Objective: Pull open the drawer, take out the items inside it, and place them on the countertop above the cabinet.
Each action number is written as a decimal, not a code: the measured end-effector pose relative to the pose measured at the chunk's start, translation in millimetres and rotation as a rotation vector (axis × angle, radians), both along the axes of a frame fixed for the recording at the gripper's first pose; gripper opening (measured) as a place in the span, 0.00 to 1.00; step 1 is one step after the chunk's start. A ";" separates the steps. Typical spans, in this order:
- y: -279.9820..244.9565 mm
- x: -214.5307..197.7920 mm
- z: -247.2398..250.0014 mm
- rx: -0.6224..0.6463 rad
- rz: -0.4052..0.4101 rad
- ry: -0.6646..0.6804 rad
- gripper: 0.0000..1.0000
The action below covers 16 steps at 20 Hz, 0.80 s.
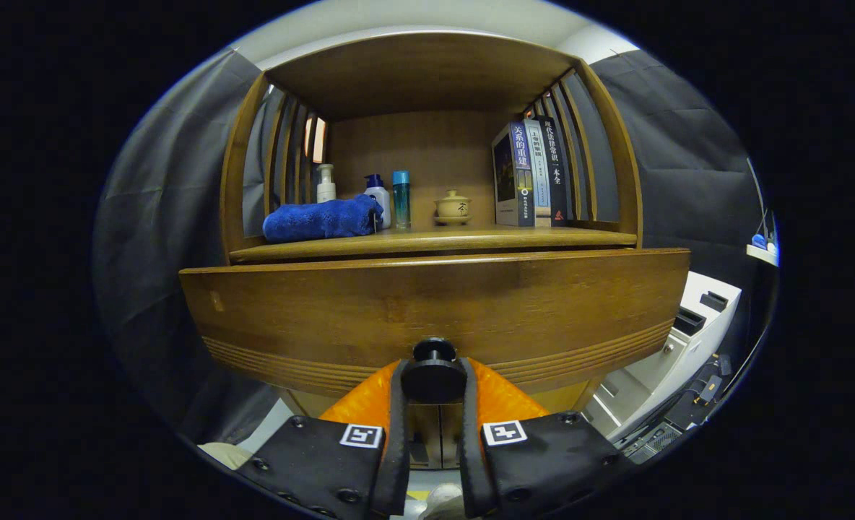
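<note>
A wide wooden drawer front (435,310) with grooved lines along its lower edge stands just ahead of me. Its round black knob (433,372) sits between my two fingers. My gripper (433,390) is shut on the knob, with the black finger pads (397,404) pressing on both of its sides and the orange finger bodies behind them. The inside of the drawer is hidden by its front. Above it runs the wooden countertop (435,240) of the cabinet, under an open shelf niche.
On the countertop lie a folded blue towel (323,219), a white pump bottle (325,183), a blue-capped white bottle (378,196), a teal bottle (401,198), a small lidded cup (453,207) and upright books (532,173). A white unit (687,332) stands beside the cabinet.
</note>
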State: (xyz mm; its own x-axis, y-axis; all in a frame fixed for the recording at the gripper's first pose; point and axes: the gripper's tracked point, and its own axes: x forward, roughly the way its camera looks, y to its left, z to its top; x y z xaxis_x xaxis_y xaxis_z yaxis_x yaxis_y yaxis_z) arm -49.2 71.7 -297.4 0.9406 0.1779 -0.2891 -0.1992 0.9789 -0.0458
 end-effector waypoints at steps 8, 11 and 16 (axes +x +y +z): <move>-6.6 -42.0 -1.0 -0.017 0.014 0.006 0.37; -8.6 -53.3 -1.2 -0.014 0.015 0.014 0.37; -12.8 -68.2 -1.2 -0.010 0.006 0.018 0.27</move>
